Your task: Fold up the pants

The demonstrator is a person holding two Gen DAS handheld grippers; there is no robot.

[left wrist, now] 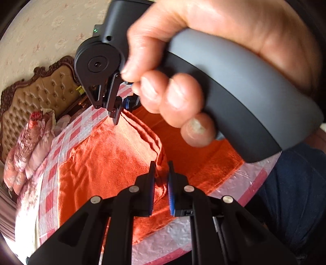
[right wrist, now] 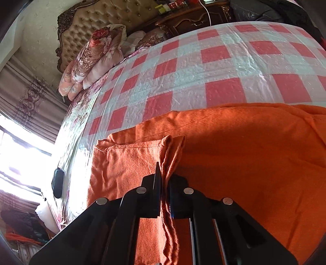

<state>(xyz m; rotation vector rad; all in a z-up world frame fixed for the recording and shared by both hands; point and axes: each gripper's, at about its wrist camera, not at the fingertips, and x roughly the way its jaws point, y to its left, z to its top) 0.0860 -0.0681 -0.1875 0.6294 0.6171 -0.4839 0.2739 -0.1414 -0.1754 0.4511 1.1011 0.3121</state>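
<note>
Two grippers, both clamped on the orange pants (right wrist: 234,163), which lie spread on the bed's red-and-white checked cover (right wrist: 224,67). The right gripper (right wrist: 165,179) has its jaws nearly closed on a bunched ridge of fabric that runs up between them. The left gripper (left wrist: 161,173) pinches a raised fold of the same cloth, jaws only a sliver apart.

Lots is blocked in the left wrist view: the person's right hand (left wrist: 203,67) wrapped around the other tool's grey handle fills the upper right, so much of the pants and bed behind it is hidden. That tool's tip sits down on the far edge of the cloth, but it's small and dark, and the contact is hard to make out. Dark blue fabric at the right edge is cut off.

Around it: a tufted headboard (right wrist: 97,22), floral pillows (right wrist: 95,53), a dark wooden nightstand (right wrist: 193,18) with blurry clutter, curtains (right wrist: 26,95) beside a blown-out window, and a small black object (right wrist: 58,183) near the bed's edge.
</note>
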